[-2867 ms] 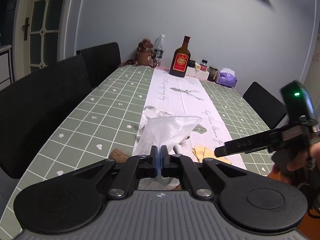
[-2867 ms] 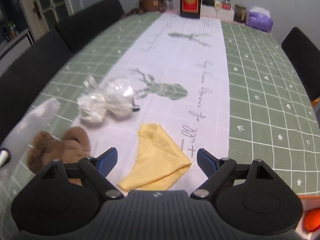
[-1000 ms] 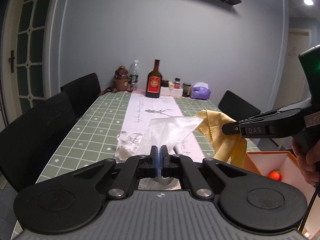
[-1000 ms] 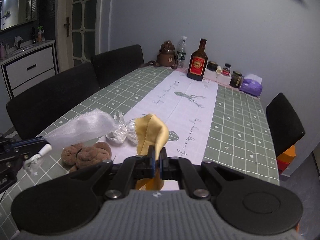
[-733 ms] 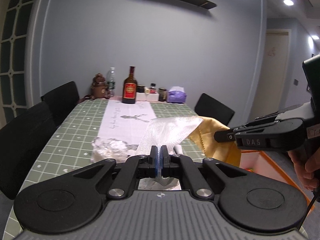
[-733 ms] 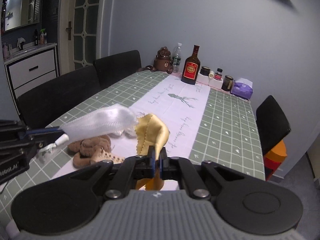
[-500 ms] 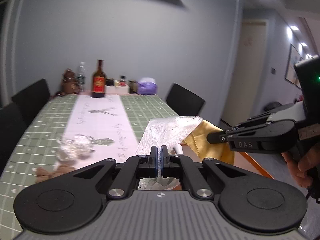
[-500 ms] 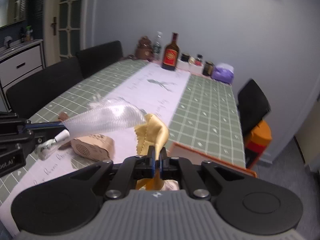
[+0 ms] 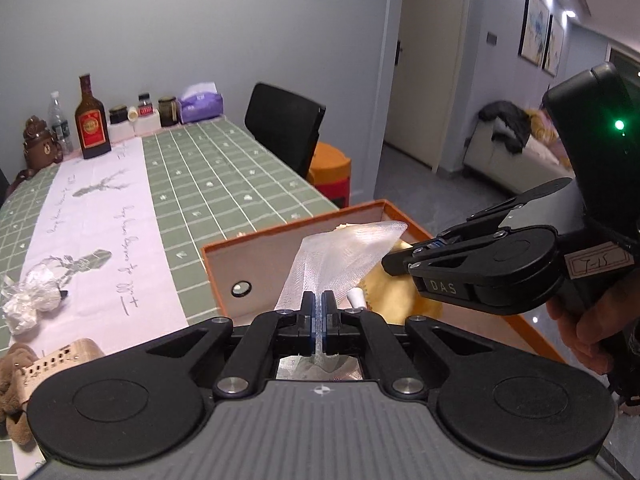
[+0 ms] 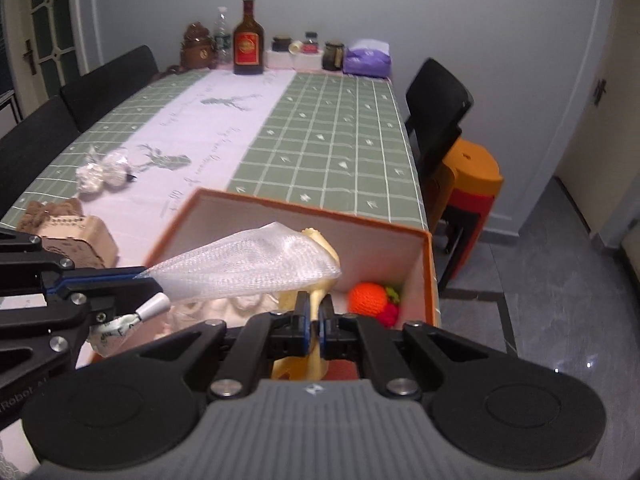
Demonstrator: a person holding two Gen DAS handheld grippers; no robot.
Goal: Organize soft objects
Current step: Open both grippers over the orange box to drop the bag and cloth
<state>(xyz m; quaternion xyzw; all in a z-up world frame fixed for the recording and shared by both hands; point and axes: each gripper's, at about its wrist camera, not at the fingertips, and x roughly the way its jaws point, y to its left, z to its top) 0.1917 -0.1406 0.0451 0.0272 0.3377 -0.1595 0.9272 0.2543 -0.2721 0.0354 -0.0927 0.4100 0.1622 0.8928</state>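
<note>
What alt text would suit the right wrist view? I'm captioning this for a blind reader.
The right gripper, shut on a yellow cloth, hangs over an open orange box at the table's near end. Beside it the left gripper pinches a white mesh bag above the same box, which already holds an orange knitted ball.

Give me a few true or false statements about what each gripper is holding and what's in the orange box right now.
1. The left gripper is shut on the white mesh bag. True.
2. The right gripper is open and empty. False: it is shut on the yellow cloth.
3. The orange box holds an orange knitted ball. True.
4. The brown plush toy lies in the box. False: it is on the table.
</note>
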